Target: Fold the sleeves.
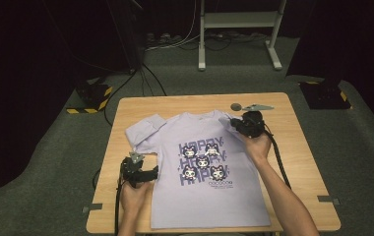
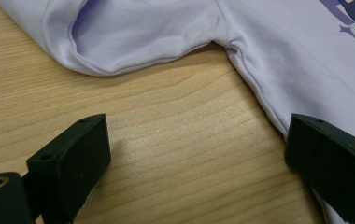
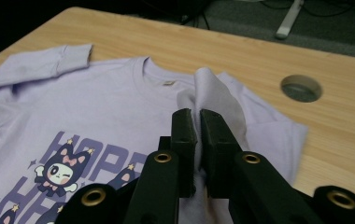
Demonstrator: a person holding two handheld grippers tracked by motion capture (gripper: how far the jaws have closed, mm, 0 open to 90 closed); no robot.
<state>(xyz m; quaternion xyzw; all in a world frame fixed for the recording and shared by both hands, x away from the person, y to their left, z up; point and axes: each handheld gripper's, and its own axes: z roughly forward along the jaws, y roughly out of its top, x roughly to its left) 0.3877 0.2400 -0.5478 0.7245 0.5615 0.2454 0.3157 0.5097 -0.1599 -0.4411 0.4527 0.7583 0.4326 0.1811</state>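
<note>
A lilac long-sleeved shirt [image 1: 200,167] with a cartoon "HAPPY" print lies face up on the wooden table [image 1: 303,162], collar at the far side. My right gripper [image 1: 246,125] sits over the shirt's right shoulder. In the right gripper view it [image 3: 197,126] is shut on a raised fold of the shirt's sleeve fabric [image 3: 213,88]. My left gripper [image 1: 143,174] rests beside the shirt's left side seam, below the left sleeve [image 1: 143,130]. Its jaws [image 2: 196,158] stand wide open over bare wood, the right one at the shirt's edge [image 2: 259,88].
A round cable hole [image 1: 235,106] sits in the table near the far right edge. Small metal brackets [image 1: 91,208] mark the table's near corners. On the floor beyond stand a white desk frame [image 1: 202,34], cables and black boxes with yellow stripes [image 1: 92,96].
</note>
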